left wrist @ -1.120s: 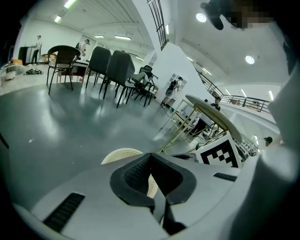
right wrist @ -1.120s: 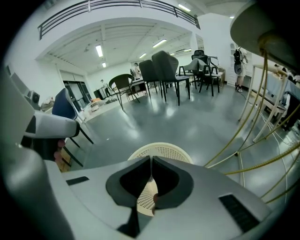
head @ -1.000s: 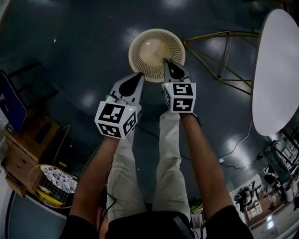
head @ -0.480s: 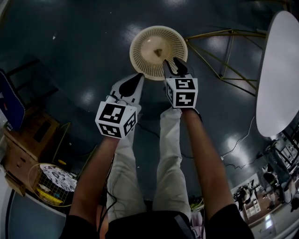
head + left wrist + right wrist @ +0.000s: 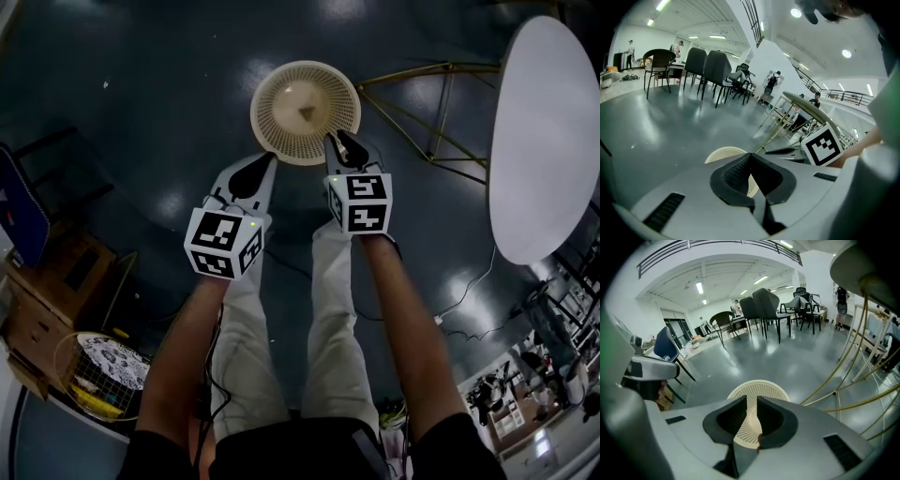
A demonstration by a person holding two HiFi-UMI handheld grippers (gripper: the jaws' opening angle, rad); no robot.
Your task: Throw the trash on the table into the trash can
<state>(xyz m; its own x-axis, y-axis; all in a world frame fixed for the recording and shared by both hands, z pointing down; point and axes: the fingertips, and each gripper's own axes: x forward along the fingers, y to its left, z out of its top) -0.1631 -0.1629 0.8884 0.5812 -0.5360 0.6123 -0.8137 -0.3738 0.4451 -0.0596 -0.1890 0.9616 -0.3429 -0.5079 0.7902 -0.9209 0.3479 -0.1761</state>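
Small brown scrap of trash [image 5: 307, 113]: now on the bottom of the round cream perforated plastic trash can [image 5: 267, 117] on the dark floor. A second ago it sat at the tip of the right claw [image 5: 337, 141], so this piece reads as disposed of. Right claw: empty over the can's near rim, jaws apart and closing; left claw [image 5: 267, 157]: beside it, closed on nothing. Writing: none legible, only black-and-white square markers [image 5: 223, 242] on the claws; white oval table [image 5: 544, 141] stands to the right.
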